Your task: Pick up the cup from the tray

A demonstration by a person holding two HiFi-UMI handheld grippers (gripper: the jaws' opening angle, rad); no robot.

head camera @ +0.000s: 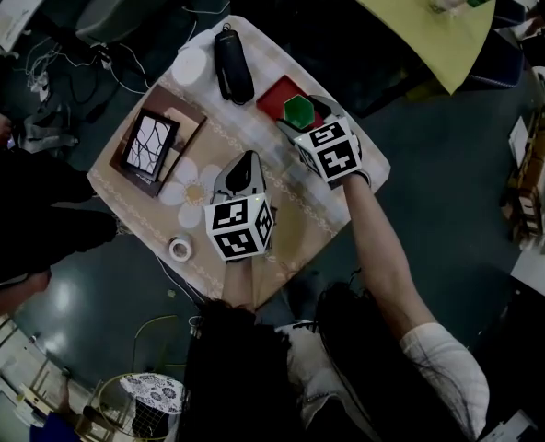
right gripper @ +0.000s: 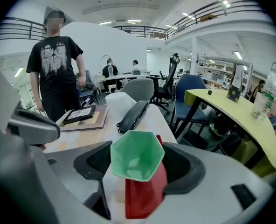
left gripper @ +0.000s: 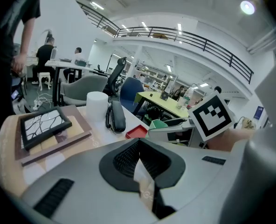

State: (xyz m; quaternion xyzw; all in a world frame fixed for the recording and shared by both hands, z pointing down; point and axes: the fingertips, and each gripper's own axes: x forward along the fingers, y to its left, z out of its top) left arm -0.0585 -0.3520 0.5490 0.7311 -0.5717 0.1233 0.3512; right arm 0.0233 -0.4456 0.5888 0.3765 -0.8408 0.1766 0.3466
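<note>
A green hexagonal cup (head camera: 298,110) is at the near right edge of a red tray (head camera: 274,95) on the small cloth-covered table (head camera: 295,215). My right gripper (head camera: 306,116) reaches over it from the near side. In the right gripper view the cup (right gripper: 137,160) fills the gap between the two black pads (right gripper: 97,161), its sides meeting both, mouth tipped toward the camera, with the tray (right gripper: 145,192) under it. My left gripper (head camera: 246,162) hovers over the table's middle, left of the tray. Its jaw tips (left gripper: 139,141) meet with nothing in them.
A black case (head camera: 233,64) and a white cylinder (head camera: 191,65) lie at the table's far side. A framed picture (head camera: 149,144) on a brown board is at the left, a tape roll (head camera: 180,248) near the front edge. A person (right gripper: 58,69) stands beyond the table.
</note>
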